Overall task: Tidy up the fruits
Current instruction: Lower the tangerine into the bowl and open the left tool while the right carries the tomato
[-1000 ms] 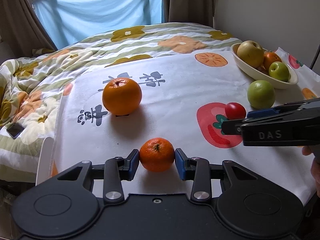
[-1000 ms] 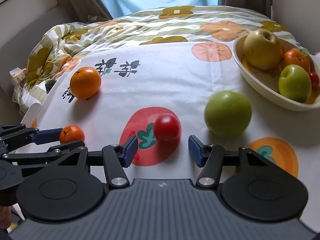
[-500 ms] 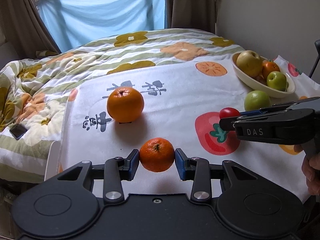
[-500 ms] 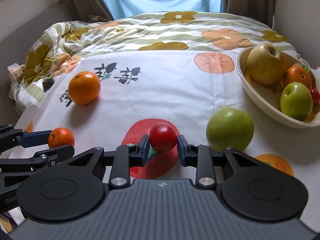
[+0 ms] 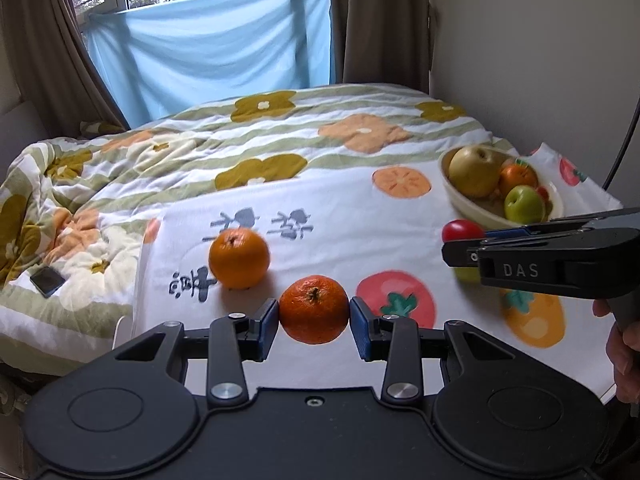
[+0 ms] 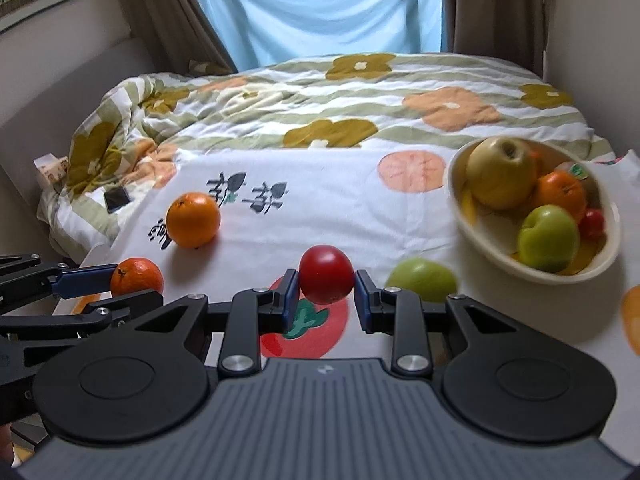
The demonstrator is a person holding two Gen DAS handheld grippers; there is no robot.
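**Two round fruits held by their sides**

Above the cloth (image 6: 320,216), the left gripper (image 5: 314,322) clamps a mandarin (image 5: 314,309) and the right gripper (image 6: 326,296) a tomato (image 6: 326,274). Either could roll free, or the tomato bruise, short of the far-right bowl (image 6: 600,262).

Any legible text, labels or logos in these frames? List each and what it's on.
"DAS": white letters on the side of the right gripper body, seen from the left wrist view.
Large dark brush-style characters on the white printed cloth: visible, but I cannot read them reliably.
Small green sticker on a fruit in the bowl: too small and blurred to read.
Framed picture on the wall: no readable text.
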